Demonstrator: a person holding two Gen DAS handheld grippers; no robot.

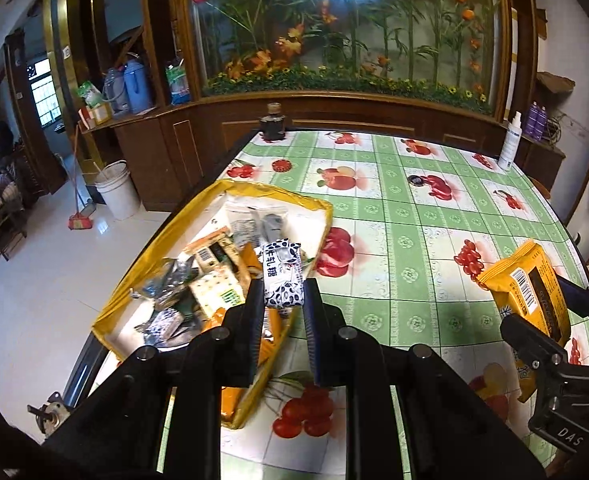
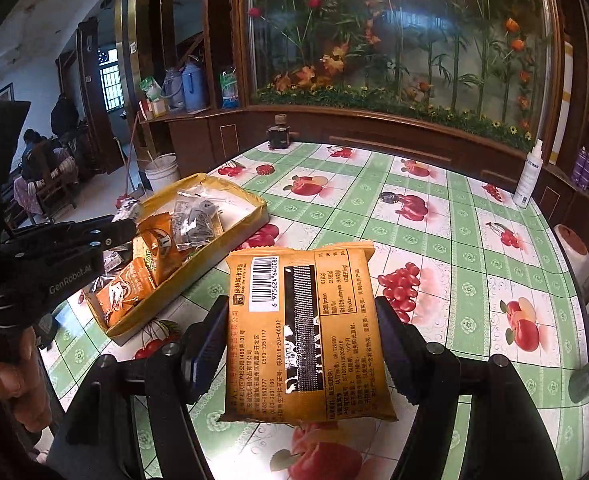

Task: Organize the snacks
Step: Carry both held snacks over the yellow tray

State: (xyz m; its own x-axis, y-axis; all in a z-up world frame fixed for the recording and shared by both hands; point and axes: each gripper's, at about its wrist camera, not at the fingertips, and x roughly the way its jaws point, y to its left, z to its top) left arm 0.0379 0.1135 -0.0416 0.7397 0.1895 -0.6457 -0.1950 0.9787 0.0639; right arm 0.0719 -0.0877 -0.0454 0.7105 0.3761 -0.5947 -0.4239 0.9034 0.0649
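Your left gripper [image 1: 283, 292] was closed on a small white candy bar [image 1: 281, 276] with dark blue spots, pinched between both fingers, its far end sticking out past the fingertips. It hung above the near right part of the yellow tray [image 1: 318, 204], which held a heap of mixed snack packets [image 1: 210, 276] and sat at the left edge of the fruit-print tablecloth [image 1: 394, 216]. Your right gripper [image 2: 302, 312] was spread wide yet clamped on the two side edges of a flat orange snack pack [image 2: 306, 336], barcode side facing the camera, raised over the cloth to the right of the tray and clear of it. At the table's far edge stood a dark bottle [image 1: 271, 122] and a white spray bottle [image 1: 510, 142].
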